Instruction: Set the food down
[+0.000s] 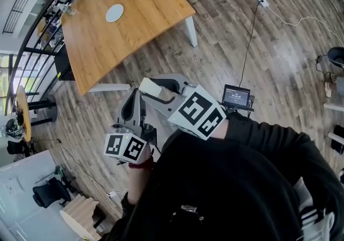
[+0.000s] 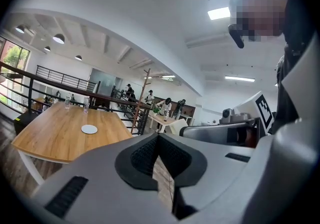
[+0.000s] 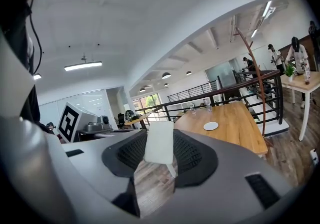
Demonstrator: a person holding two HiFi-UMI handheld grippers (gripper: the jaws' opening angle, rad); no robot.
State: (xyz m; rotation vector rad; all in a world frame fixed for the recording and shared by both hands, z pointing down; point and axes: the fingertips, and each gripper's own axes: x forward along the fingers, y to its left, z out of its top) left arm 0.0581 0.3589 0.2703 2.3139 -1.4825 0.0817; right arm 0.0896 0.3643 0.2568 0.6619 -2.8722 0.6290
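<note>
tongs: 2 | my left tongs closed, nothing between | my right tongs clamped on 1 white food bar, held over wood floor | 1 desk ahead, well apart | 1 plate mid-desk, bare wood around it to the near edge

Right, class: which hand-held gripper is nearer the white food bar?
Right. The right hand-held gripper has the white food bar clamped between its jaws. The left hand-held gripper sits alongside on the bar's left, with its jaws shut and empty.
</note>
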